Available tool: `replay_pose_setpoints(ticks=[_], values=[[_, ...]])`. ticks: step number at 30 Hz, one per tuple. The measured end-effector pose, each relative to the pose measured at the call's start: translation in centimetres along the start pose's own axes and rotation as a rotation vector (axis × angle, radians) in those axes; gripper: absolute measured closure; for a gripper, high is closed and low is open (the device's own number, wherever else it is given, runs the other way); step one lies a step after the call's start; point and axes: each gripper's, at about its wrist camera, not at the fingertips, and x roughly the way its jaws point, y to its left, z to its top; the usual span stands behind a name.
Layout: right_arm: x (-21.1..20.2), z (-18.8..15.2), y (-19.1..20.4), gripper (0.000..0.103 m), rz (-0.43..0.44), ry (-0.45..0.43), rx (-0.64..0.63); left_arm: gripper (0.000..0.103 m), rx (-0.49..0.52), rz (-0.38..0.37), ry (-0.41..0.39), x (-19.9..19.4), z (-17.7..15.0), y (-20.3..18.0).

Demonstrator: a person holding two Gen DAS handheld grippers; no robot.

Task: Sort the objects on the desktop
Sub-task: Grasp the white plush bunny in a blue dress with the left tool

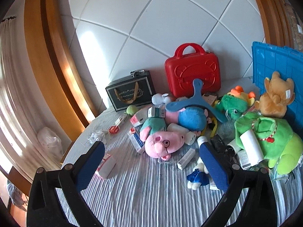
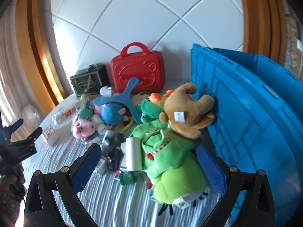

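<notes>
A heap of toys and small boxes lies on the striped cloth. My left gripper (image 1: 151, 149) is open and empty, hovering in front of a pink pig plush (image 1: 162, 141). My right gripper (image 2: 148, 151) is open and empty, its fingers on either side of a lime-green plush (image 2: 170, 157) without touching it. A white roll (image 2: 133, 153) lies against that plush. A brown bear plush (image 2: 185, 111) leans on the blue crate (image 2: 255, 117). A blue boomerang toy (image 1: 195, 102) rests on a blue plush (image 1: 191, 117). A green frog plush (image 1: 234, 102) sits behind them.
A red case (image 1: 193, 71) and a dark box (image 1: 130, 92) stand against the tiled wall. Small cartons (image 1: 106, 165) and a blue-white doll (image 1: 197, 176) lie near the left gripper. The table edge runs along the left, beside a wooden frame (image 1: 47, 56). The left gripper also shows in the right wrist view (image 2: 28, 130).
</notes>
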Motion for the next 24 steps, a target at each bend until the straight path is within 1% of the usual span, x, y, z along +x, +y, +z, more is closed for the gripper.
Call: replay_pose_setpoints(ticks=[2,3,5,6,8,9,10,12,14,15,17,18,19,21,23,24], values=[[1.5,0.2,-0.1,0.001,0.019,0.019,-0.034,0.001,-0.007,-0.002,0.011,1.0,-1.1,-0.3],[2.2,0.2,-0.1,0.001,0.029,0.027,-0.046,0.001,-0.011,-0.021,0.034,1.8,-1.7,-0.6],[3.7,-0.1,-0.4,0.001,0.055,0.051,-0.061,0.001,-0.014,-0.087,0.075,3.3,-2.9,-1.5],[4.4,-0.3,-0.4,0.001,0.062,0.067,-0.064,0.001,-0.006,-0.107,0.089,4.1,-3.4,-2.0],[5.8,-0.7,-0.1,0.001,0.091,0.105,-0.077,0.001,0.051,-0.148,0.133,6.3,-4.4,-3.6],[6.4,-0.9,0.3,0.001,0.099,0.12,-0.088,0.001,0.073,-0.16,0.142,7.2,-4.9,-4.1],[6.9,-1.2,0.6,0.001,0.101,0.133,-0.1,0.001,0.088,-0.175,0.15,8.1,-5.2,-4.7],[7.8,-1.6,1.1,0.002,0.105,0.158,-0.122,0.001,0.103,-0.245,0.165,10.0,-5.7,-5.5],[8.5,-2.0,1.3,0.003,0.086,0.169,-0.115,0.001,0.12,-0.307,0.18,11.8,-6.2,-6.5],[8.8,-2.1,1.2,0.004,0.082,0.174,-0.102,0.003,0.133,-0.331,0.192,12.7,-6.5,-6.9],[9.3,-2.3,1.0,0.004,0.072,0.19,-0.078,0.021,0.155,-0.371,0.235,14.9,-7.2,-7.5],[9.4,-2.4,0.9,0.004,0.061,0.192,-0.072,0.034,0.157,-0.393,0.274,16.1,-7.7,-7.6],[9.5,-2.6,0.8,0.004,0.051,0.195,-0.067,0.037,0.148,-0.426,0.306,17.0,-8.1,-7.6],[9.8,-2.9,0.5,0.004,0.041,0.205,-0.048,0.038,0.148,-0.465,0.338,18.2,-8.9,-7.6],[10.2,-3.3,0.2,0.004,0.032,0.217,-0.027,0.039,0.203,-0.495,0.35,18.8,-9.6,-8.6],[10.3,-3.4,0.2,0.004,0.029,0.221,-0.019,0.037,0.237,-0.495,0.354,19.0,-9.8,-9.1]])
